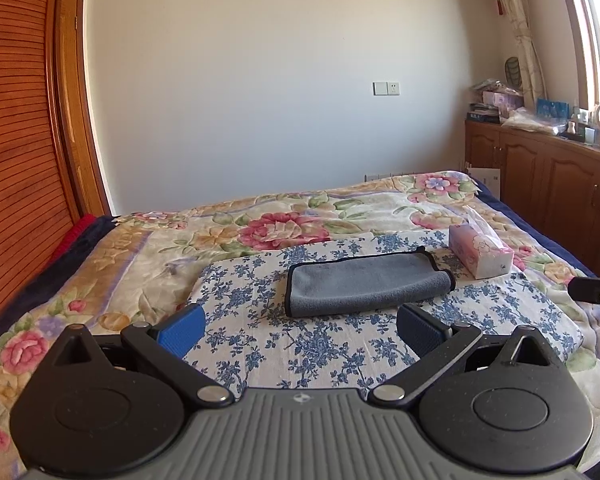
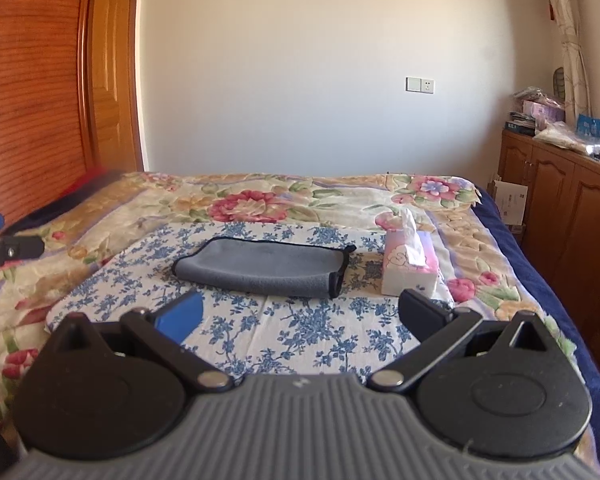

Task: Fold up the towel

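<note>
A grey towel (image 1: 364,283) with black trim lies folded on a blue-and-white floral cloth (image 1: 260,344) on the bed. It also shows in the right wrist view (image 2: 260,266), on the same cloth (image 2: 300,336). My left gripper (image 1: 300,326) is open and empty, held just short of the towel's near edge. My right gripper (image 2: 302,312) is open and empty, also just short of the towel. Neither touches the towel. Part of the right gripper shows at the right edge of the left wrist view (image 1: 596,292), and part of the left gripper at the left edge of the right wrist view (image 2: 4,246).
A pink tissue box (image 1: 480,250) stands right of the towel, also in the right wrist view (image 2: 410,264). The bed has a floral quilt (image 1: 284,220). A wooden headboard (image 1: 16,140) is at the left, wooden cabinets (image 2: 560,208) with clutter at the right.
</note>
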`<act>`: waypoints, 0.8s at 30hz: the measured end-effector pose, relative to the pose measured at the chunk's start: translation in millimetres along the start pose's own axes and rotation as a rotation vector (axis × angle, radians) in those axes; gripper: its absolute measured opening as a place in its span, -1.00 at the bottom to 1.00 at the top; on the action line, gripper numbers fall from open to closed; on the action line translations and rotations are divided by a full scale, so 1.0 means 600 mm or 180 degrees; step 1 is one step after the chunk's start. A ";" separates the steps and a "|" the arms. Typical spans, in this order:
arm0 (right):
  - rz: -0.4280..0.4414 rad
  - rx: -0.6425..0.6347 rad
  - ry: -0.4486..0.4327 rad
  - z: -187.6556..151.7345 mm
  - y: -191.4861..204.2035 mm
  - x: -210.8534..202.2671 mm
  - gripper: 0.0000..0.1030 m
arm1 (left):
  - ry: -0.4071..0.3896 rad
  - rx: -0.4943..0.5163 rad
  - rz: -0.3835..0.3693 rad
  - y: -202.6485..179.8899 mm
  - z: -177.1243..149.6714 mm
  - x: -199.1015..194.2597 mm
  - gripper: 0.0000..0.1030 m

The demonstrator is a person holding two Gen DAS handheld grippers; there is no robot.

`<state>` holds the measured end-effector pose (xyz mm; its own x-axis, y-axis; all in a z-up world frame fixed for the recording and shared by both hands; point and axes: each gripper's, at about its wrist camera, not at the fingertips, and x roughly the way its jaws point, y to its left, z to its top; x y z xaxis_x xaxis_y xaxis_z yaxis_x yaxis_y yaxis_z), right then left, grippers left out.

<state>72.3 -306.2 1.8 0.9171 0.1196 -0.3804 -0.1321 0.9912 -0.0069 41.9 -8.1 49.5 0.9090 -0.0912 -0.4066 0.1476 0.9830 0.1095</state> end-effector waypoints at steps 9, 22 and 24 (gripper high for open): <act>-0.0065 -0.0012 -0.0020 -0.014 0.000 -0.014 1.00 | -0.0079 -0.0109 0.0098 -0.003 -0.029 -0.019 1.00; -0.0133 -0.0053 -0.0017 -0.045 0.015 -0.023 1.00 | -0.0035 -0.0051 0.0185 -0.004 -0.085 -0.017 1.00; -0.0125 -0.0054 -0.0029 -0.046 0.017 -0.024 1.00 | -0.0033 -0.0029 0.0178 -0.006 -0.092 -0.016 1.00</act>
<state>47.2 -299.2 -18.1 0.9251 0.0813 -0.3710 -0.1023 0.9941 -0.0373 11.2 -1.9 3.2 0.9198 -0.0377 -0.3906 0.0929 0.9880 0.1234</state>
